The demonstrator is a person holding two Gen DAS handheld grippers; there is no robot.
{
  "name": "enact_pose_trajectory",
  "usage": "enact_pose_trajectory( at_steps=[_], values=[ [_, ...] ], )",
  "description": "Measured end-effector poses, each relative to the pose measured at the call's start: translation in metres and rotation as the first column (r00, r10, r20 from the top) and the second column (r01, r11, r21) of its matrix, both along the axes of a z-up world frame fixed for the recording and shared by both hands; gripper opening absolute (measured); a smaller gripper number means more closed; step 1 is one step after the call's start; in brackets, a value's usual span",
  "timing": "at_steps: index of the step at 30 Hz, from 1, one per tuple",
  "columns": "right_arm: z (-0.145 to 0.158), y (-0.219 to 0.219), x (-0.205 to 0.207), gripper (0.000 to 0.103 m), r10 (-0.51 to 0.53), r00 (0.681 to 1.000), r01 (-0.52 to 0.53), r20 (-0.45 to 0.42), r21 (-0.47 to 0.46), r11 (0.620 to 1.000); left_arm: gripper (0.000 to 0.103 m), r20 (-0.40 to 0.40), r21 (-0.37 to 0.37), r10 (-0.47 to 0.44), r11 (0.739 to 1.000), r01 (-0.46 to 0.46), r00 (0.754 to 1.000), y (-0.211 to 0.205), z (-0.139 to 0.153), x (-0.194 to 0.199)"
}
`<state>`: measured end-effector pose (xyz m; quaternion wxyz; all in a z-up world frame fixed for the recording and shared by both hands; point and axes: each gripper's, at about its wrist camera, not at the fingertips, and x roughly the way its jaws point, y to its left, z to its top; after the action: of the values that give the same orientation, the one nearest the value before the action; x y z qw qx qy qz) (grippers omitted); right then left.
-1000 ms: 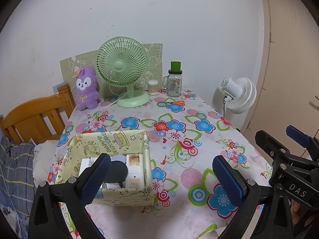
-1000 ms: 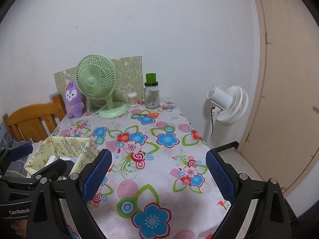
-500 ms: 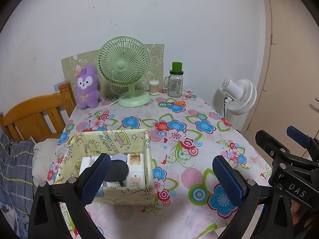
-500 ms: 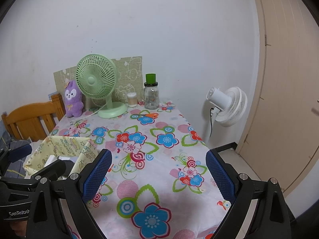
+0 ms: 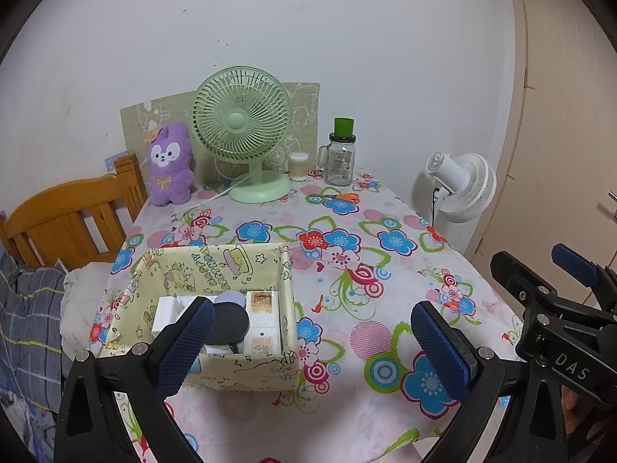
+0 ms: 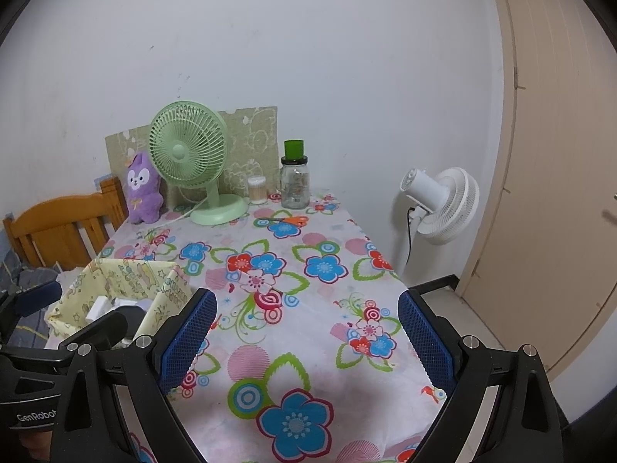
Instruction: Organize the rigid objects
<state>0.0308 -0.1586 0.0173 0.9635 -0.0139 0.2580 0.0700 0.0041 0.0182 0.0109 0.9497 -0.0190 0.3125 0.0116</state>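
Note:
A yellow patterned fabric box point(image 5: 246, 262) stands on the flowered tablecloth at the near left and also shows in the right wrist view point(image 6: 127, 270). Inside it lie white boxes point(image 5: 262, 312) and a dark round disc point(image 5: 231, 322). My left gripper point(image 5: 312, 347) is open and empty, held above the table's front edge just right of the box. My right gripper point(image 6: 304, 343) is open and empty over the near right part of the table. Orange-handled scissors point(image 5: 341, 197) lie near the back of the table.
At the back stand a green desk fan point(image 5: 246, 135), a purple plush toy point(image 5: 169, 166), a cotton-swab jar point(image 5: 299, 166) and a glass jar with a green lid point(image 5: 341, 154). A wooden chair point(image 5: 65, 216) is at left. A white floor fan point(image 5: 462, 185) and a door are at right.
Both views have shifted very slightly. The grippers stay open and empty, and nothing on the table has moved.

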Motion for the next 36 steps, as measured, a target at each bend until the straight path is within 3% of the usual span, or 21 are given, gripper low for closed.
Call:
enact_pose_trajectory(
  at_steps=[36],
  values=[
    [0.0007, 0.0084, -0.0053, 0.097, 0.035, 0.999, -0.035, 0.002, -0.006, 0.999, 0.103, -0.002, -0.026, 0.04, 0.999, -0.04, 0.999, 0.0095, -0.0013, -0.0101]
  ],
)
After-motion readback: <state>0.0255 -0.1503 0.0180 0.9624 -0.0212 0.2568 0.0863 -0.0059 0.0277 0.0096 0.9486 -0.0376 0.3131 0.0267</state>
